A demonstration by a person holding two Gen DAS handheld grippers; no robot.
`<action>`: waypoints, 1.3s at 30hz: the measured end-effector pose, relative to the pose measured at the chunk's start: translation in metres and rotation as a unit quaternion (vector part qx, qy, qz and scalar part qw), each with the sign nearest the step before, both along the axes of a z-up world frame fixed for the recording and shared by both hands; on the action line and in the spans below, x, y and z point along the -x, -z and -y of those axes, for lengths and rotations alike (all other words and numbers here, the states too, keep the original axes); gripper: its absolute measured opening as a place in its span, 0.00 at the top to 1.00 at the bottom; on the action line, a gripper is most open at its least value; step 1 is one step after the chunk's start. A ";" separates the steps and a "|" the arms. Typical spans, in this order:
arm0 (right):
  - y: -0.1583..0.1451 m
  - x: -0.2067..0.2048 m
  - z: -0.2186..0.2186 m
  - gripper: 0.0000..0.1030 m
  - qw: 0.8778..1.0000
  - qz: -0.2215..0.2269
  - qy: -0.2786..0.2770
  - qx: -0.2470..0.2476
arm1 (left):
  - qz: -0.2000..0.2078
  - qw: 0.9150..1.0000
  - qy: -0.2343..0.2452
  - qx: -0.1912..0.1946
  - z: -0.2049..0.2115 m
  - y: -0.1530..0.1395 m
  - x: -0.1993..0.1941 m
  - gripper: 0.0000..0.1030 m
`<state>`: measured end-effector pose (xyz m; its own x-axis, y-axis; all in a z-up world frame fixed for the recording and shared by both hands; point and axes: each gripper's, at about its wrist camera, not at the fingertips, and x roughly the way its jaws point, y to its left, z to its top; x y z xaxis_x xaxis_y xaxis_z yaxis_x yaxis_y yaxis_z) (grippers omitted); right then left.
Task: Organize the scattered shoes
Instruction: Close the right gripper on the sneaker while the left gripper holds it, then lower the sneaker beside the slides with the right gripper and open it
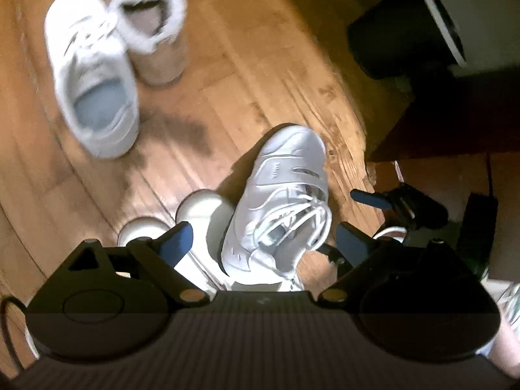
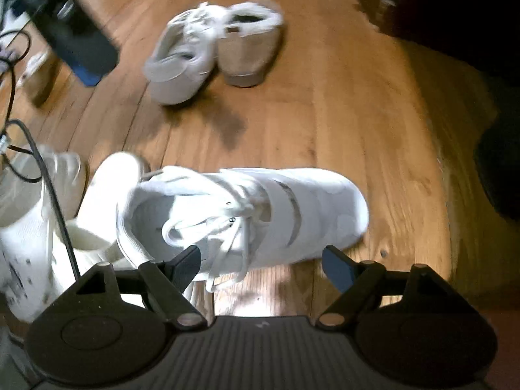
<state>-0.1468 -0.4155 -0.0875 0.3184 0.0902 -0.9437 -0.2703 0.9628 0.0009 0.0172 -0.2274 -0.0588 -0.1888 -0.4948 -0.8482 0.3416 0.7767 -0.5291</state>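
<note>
A white laced sneaker with silver stripes (image 1: 279, 191) lies on the wood floor, its heel end between the fingers of my left gripper (image 1: 265, 240). The jaws stand wide and do not press on it. In the right wrist view the same sneaker (image 2: 253, 204) lies crosswise, toe to the right. My right gripper (image 2: 261, 260) is open just above its near side, with the laces between the fingers. One blue pad (image 1: 369, 199) of the right gripper shows beside the sneaker. Its blurred mate (image 1: 91, 81) (image 2: 182, 61) rests farther off against a fur-lined beige boot (image 1: 156, 32) (image 2: 250, 48).
Two white toes (image 1: 201, 208) of other shoes sit left of the sneaker, seen as white high shoes (image 2: 29, 227) with a black cable (image 2: 52, 195) over them. Dark furniture (image 1: 438, 113) bounds the floor on the right. The left gripper's dark body (image 2: 74, 42) shows blurred at upper left.
</note>
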 end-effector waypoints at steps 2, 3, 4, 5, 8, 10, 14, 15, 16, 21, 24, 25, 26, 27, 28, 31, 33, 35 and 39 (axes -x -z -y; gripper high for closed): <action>0.005 -0.011 0.002 0.20 1.000 0.002 -0.010 -0.013 | -0.010 1.000 -0.002 0.001 -0.004 0.005 -0.002 0.07; 0.008 -0.018 0.004 0.20 1.000 0.003 -0.012 -0.019 | -0.009 1.000 0.001 -0.004 -0.007 0.007 -0.001 0.07; 0.012 -0.026 0.005 0.20 1.000 0.005 -0.015 -0.021 | -0.004 1.000 0.008 -0.010 -0.009 0.008 -0.001 0.07; 0.017 -0.033 0.006 0.20 1.000 0.007 -0.017 -0.023 | 0.001 1.000 0.014 -0.014 -0.010 0.009 -0.001 0.07; 0.035 -0.051 0.011 0.16 0.999 -0.016 -0.018 -0.039 | 0.047 0.997 0.029 -0.063 -0.016 0.012 -0.003 0.07; 0.041 -0.054 0.015 0.14 0.999 -0.015 -0.014 -0.050 | 0.066 0.993 0.039 -0.092 -0.019 0.017 -0.003 0.06; 0.041 -0.045 0.022 0.37 0.997 -0.003 0.026 -0.077 | 0.054 0.990 0.046 -0.123 -0.027 0.036 -0.005 0.06; 0.039 -0.042 0.023 0.41 0.996 0.004 0.040 -0.075 | 0.040 0.991 0.042 -0.122 -0.031 0.042 -0.006 0.06; 0.038 -0.039 0.024 0.42 0.996 0.006 0.046 -0.074 | 0.027 0.992 0.038 -0.118 -0.034 0.048 -0.007 0.06; 0.031 -0.028 0.029 0.49 0.991 0.023 0.110 -0.073 | 0.035 0.992 0.046 -0.115 -0.028 0.051 -0.009 0.06; 0.030 -0.017 0.040 0.49 0.976 0.039 0.185 -0.104 | 0.037 0.993 0.035 -0.107 -0.022 0.052 -0.013 0.06; 0.029 -0.012 0.045 0.49 0.969 0.047 0.213 -0.115 | 0.036 0.994 0.029 -0.103 -0.021 0.053 -0.015 0.06; 0.026 -0.007 0.050 0.49 0.962 0.051 0.238 -0.123 | 0.036 0.994 0.026 -0.101 -0.021 0.052 -0.016 0.06; 0.023 -0.003 0.056 0.50 0.954 0.052 0.263 -0.135 | 0.035 0.994 0.023 -0.102 -0.020 0.054 -0.017 0.06; 0.021 0.000 0.060 0.50 0.948 0.052 0.281 -0.142 | 0.034 0.994 0.019 -0.103 -0.020 0.056 -0.019 0.06; 0.010 0.012 0.081 0.50 0.919 0.033 0.359 -0.159 | 0.026 0.994 0.014 -0.104 -0.020 0.062 -0.021 0.06; 0.002 0.019 0.097 0.50 0.895 0.000 0.416 -0.160 | 0.018 0.994 0.010 -0.104 -0.020 0.066 -0.021 0.06; -0.001 0.027 0.114 0.50 0.866 -0.030 0.468 -0.172 | 0.009 0.995 0.002 -0.102 -0.020 0.070 -0.022 0.06; 0.008 0.046 0.146 0.50 0.791 -0.070 0.563 -0.230 | 0.005 0.996 -0.011 -0.092 -0.019 0.070 -0.024 0.06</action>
